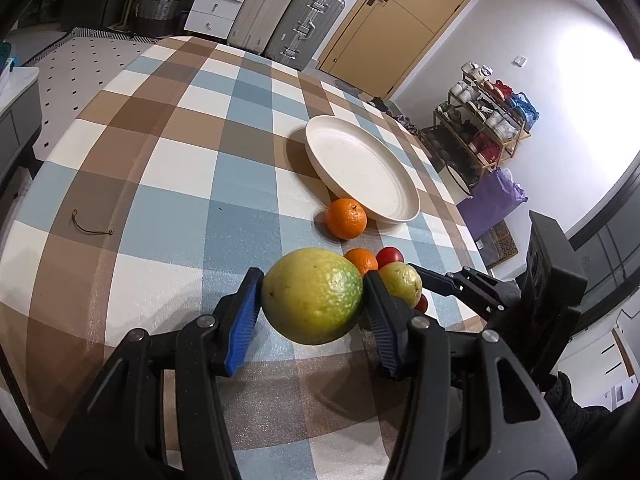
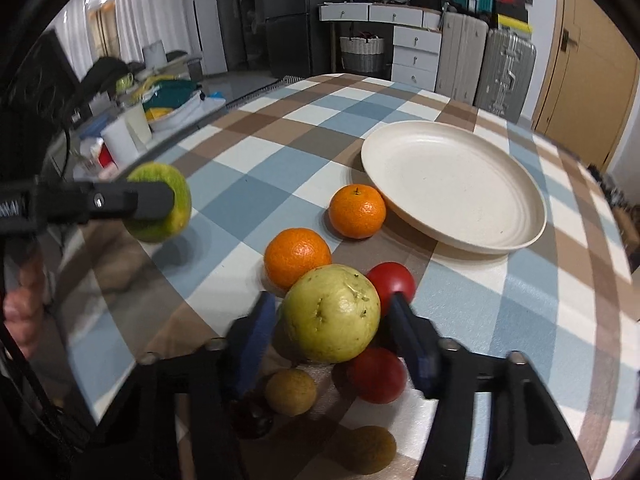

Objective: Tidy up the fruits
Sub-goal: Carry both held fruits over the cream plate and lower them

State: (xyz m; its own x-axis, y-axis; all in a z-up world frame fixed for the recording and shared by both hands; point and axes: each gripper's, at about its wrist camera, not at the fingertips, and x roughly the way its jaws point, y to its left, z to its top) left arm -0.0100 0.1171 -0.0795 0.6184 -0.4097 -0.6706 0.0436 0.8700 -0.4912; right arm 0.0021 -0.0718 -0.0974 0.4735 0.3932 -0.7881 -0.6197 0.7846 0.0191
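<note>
My left gripper (image 1: 313, 295) is shut on a large green-yellow citrus (image 1: 313, 295) and holds it above the checked tablecloth; it also shows in the right wrist view (image 2: 160, 208). My right gripper (image 2: 331, 314) is shut on a yellow-green guava (image 2: 331, 314), lifted over the fruit pile; the guava also shows in the left wrist view (image 1: 402, 282). Two oranges (image 2: 357, 211) (image 2: 297, 258) and a red tomato (image 2: 394, 280) lie by the empty cream plate (image 2: 454, 184). Another tomato (image 2: 376, 374) and two brown round fruits (image 2: 291, 391) lie under the right gripper.
The checked tablecloth (image 1: 180, 168) covers the table. A small brown twig (image 1: 90, 226) lies on it at the left. Suitcases (image 2: 504, 68) and white drawers (image 2: 414, 56) stand beyond the far edge. A cluttered counter (image 2: 132, 120) runs along the left.
</note>
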